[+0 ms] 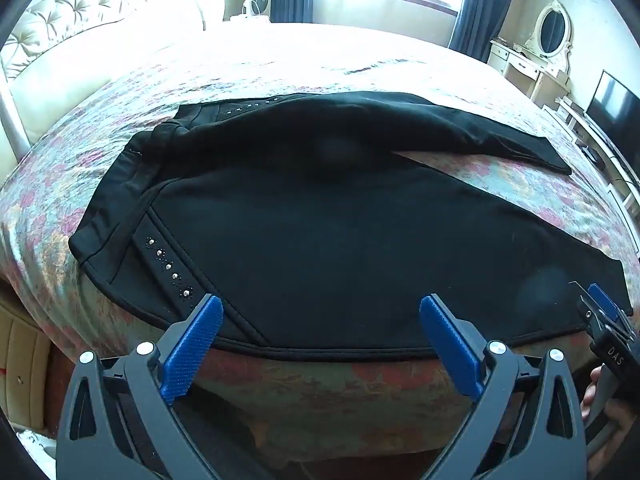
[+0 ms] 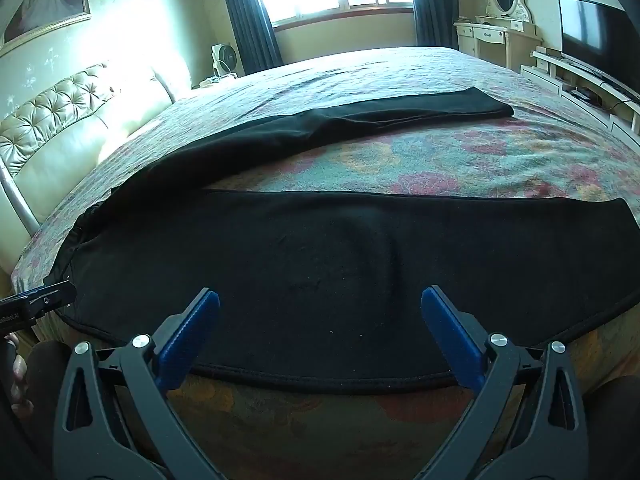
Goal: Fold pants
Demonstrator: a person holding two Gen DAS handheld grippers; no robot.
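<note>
You hold two dark grey grippers, the left gripper and the right gripper, each with bumpy blue pads, round silver screws, and white letters on the side.

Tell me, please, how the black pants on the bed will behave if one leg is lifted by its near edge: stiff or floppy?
Probably floppy: the black pants lie flat and follow the curve of the bedspread, with soft wrinkles. The cloth looks thick and matte, so it likely will not slip from textured jaws. The lifted leg would likely sag and drag the rest.
</note>
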